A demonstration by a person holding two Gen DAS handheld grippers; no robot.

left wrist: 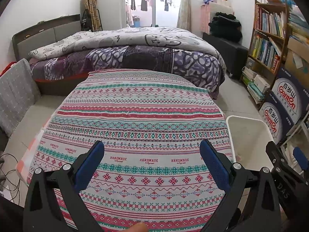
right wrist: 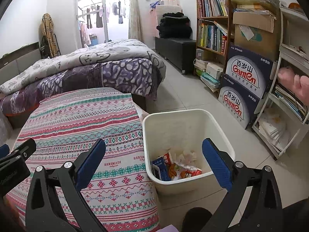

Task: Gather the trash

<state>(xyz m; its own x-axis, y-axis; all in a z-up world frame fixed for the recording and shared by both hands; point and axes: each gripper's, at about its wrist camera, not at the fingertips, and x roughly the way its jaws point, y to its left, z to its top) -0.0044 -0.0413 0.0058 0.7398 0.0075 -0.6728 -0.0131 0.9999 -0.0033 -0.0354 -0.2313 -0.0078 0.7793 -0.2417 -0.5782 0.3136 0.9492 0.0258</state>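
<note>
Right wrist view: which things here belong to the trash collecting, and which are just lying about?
Belongs to the job:
- white plastic waste bin on the floor beside the table
- crumpled wrappers and paper scraps inside it
- right tongs, open, empty
- left tongs, open, empty

Just lying about:
- patterned red-and-teal tablecloth
- blue Ganten water cartons
- wooden bookshelf
- bed with purple quilt

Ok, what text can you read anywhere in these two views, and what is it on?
"HANDMADE": repeated on the tablecloth.
"Ganten" with "百岁山": on both stacked blue boxes.
"570mlx24": on the upper box's top edge.
Wrappers in the white bin: print too small to read.
Book spines on the bookshelf: too blurred.
</note>
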